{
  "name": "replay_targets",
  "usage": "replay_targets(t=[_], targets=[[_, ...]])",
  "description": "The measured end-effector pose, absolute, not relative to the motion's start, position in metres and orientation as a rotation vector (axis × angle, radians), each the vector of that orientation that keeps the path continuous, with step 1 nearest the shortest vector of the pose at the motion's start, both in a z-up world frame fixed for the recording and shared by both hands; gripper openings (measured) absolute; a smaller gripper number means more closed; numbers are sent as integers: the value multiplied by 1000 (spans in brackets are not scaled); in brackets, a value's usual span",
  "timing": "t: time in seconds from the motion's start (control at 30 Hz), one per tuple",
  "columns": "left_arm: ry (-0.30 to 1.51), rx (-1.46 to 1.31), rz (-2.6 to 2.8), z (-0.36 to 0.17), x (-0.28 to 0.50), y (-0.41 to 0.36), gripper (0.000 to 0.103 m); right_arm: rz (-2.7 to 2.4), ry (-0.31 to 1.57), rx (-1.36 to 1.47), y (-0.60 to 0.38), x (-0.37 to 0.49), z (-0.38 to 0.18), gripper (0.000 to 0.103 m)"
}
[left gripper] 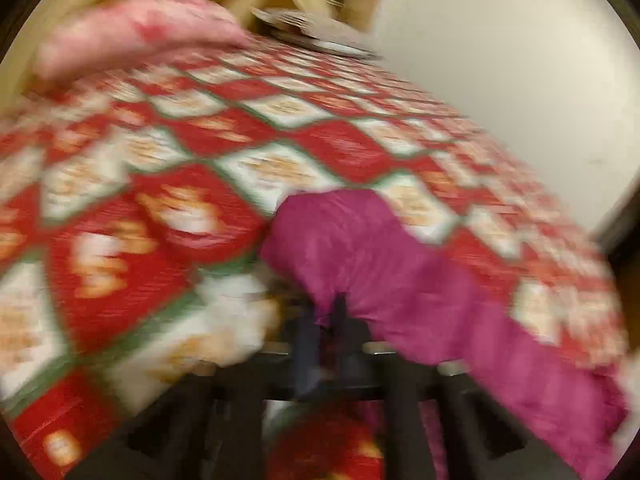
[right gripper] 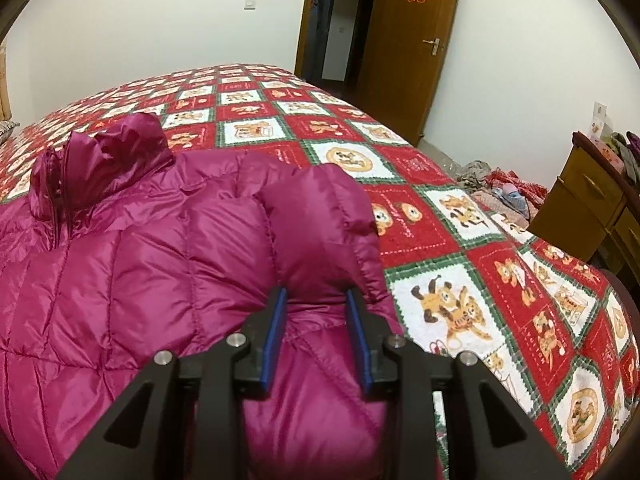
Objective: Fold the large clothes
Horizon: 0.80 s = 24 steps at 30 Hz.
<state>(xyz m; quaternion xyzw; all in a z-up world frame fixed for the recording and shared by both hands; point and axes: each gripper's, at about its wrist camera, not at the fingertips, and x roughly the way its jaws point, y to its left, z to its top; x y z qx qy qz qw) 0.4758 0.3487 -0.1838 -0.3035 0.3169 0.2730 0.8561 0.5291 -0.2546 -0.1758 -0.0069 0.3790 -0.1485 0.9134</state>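
Jacket: a magenta quilted puffer jacket (right gripper: 160,248) lies spread on the bed, its collar (right gripper: 100,160) standing up at the far side toward the wall
Sleeve: one puffy fold of the jacket (right gripper: 320,216) rises just beyond the right claw and bulges between its blue pads
Right claw: the right claw (right gripper: 318,336) has its two fingers parted around that thick fold, the pads (right gripper: 274,336) pressing the fabric on both sides, so it grips the jacket
Left claw: the left claw (left gripper: 326,320) is blurred by motion; its dark fingers sit close together with an edge of the magenta fabric (left gripper: 360,264) pinched between them
Bed: a bedspread (right gripper: 460,248) of red and white squares with bear pictures and green borders covers the bed under the jacket
Pillow: a pink pillow (left gripper: 140,32) lies at the far end of the bed from the left claw
Door: a brown wooden door (right gripper: 404,48) stands open beyond the bed
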Motion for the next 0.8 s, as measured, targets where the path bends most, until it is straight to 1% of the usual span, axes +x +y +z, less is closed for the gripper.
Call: replay_targets(t=[0.17,0.33,0.57,0.8], targets=[[610,-578,562,-153,476,337,3,-299,777,8,-258,528,-176,35],[536,-481,479,-113,481,300,3,-294,773,23,-259,528,-176,36],[398,-333,246,-52,477,209,3,-291,771,32,-261,528,-177,36],[328,-200,46,-22,468,123,3,-291,770,37,-261,528,-177,36]])
